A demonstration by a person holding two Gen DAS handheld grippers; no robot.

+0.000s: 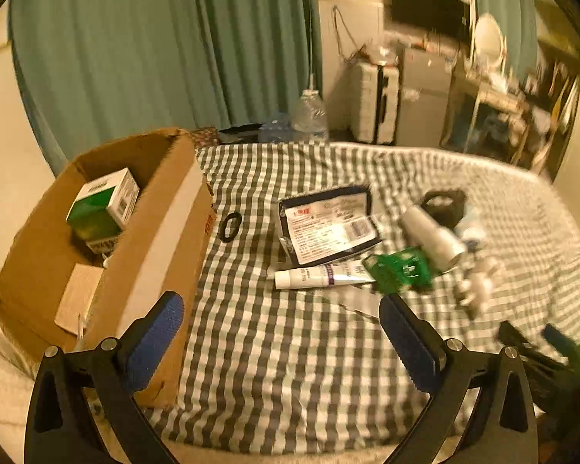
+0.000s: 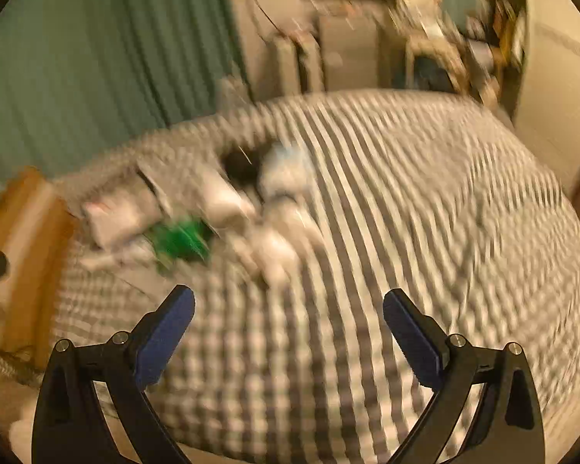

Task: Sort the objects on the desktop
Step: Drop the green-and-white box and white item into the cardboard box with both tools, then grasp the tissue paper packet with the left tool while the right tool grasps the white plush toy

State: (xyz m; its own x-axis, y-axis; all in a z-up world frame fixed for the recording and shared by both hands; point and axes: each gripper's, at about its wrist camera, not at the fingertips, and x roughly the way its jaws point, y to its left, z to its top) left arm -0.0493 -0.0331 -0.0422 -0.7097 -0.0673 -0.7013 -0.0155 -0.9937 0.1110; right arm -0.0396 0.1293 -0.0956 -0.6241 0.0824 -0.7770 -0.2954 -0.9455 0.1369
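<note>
Both my grippers — left, right — hang spread wide, holding nothing. Cardboard box at nine o'clock holds a green carton; ointment tube, green packet lie on the checked cloth at one o'clock.

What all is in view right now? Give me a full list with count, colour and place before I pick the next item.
Brown cardboard box: 1, open, left edge of the bed.
Green-and-white carton: 1, inside the box.
Grey-and-white checked bedsheet: 1, under everything.
Black hair tie ring: 1, beside the box.
Dark-edged flat packet with white label: 1, mid-sheet.
White squeeze tube: 1, just in front of the packet.
Green blurred item: 1, at the tube's right end; identity unclear.
White cylinder: 1, right of the packet.
Clear plastic bottle: 1, beyond the bed.
Left gripper: black, blue pads, open, empty.
Right gripper: same, open, empty.
</note>
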